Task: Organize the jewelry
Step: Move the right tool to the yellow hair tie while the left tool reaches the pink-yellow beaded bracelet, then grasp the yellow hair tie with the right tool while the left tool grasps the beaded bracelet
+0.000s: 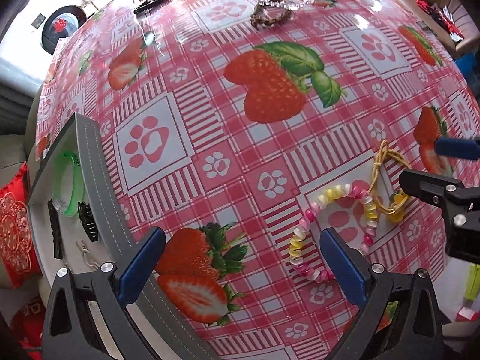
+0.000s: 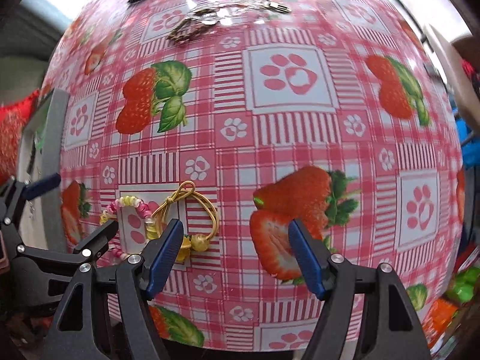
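Hovering with jaws apart and empty, the left gripper (image 1: 243,258) and right gripper (image 2: 235,252) flanked the coiled bracelet (image 1: 327,228) beside the yellow hair tie (image 2: 195,210), likely readying a pickup toward the grey tray (image 1: 99,180).

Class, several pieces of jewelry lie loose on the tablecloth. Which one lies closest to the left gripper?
The pink, yellow and white spiral bracelet: it curls right beside the left gripper's open fingers. The gold elastic band lies just beyond it; the clear beaded strand lies far off.
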### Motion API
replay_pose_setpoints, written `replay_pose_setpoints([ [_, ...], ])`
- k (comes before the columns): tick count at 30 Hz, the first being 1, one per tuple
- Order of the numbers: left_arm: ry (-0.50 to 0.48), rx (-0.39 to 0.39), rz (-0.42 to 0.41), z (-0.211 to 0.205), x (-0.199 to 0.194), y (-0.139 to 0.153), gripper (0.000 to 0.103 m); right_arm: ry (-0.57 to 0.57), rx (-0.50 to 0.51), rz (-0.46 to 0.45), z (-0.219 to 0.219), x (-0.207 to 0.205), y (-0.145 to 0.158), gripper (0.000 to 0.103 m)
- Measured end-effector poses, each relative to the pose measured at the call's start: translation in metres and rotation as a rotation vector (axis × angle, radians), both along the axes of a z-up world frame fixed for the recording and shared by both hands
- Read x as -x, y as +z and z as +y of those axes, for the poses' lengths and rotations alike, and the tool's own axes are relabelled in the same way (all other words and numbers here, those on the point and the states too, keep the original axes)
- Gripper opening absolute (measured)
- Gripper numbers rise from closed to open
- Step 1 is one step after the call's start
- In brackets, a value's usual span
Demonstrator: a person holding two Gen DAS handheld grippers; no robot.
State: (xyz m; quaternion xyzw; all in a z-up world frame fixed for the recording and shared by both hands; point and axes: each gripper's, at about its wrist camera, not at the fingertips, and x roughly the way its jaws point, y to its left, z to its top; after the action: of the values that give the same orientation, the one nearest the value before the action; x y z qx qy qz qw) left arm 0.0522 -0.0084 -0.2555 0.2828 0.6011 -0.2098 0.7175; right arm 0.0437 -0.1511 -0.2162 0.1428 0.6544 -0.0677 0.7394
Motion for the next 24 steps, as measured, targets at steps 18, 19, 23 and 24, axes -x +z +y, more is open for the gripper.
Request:
replay_pose_setpoints([
  [18,-0.021,0.053,0.046,-0.009,0.003,-0.001,0.082,0.125,0.137,0.011,0.000,0.004,-0.008,0.056],
  [19,-0.024,0.060,0.056,-0.011,0.004,-0.001,0.079,0.134,0.137,0.010,0.001,0.004,-0.008,0.054],
  [23,-0.052,0.080,0.070,-0.018,0.010,0.002,0.049,0.177,0.146,0.001,0.009,-0.001,-0.005,0.038],
  [24,-0.067,0.087,0.065,-0.020,0.013,0.005,0.030,0.182,0.144,0.000,0.011,-0.002,-0.005,0.033],
])
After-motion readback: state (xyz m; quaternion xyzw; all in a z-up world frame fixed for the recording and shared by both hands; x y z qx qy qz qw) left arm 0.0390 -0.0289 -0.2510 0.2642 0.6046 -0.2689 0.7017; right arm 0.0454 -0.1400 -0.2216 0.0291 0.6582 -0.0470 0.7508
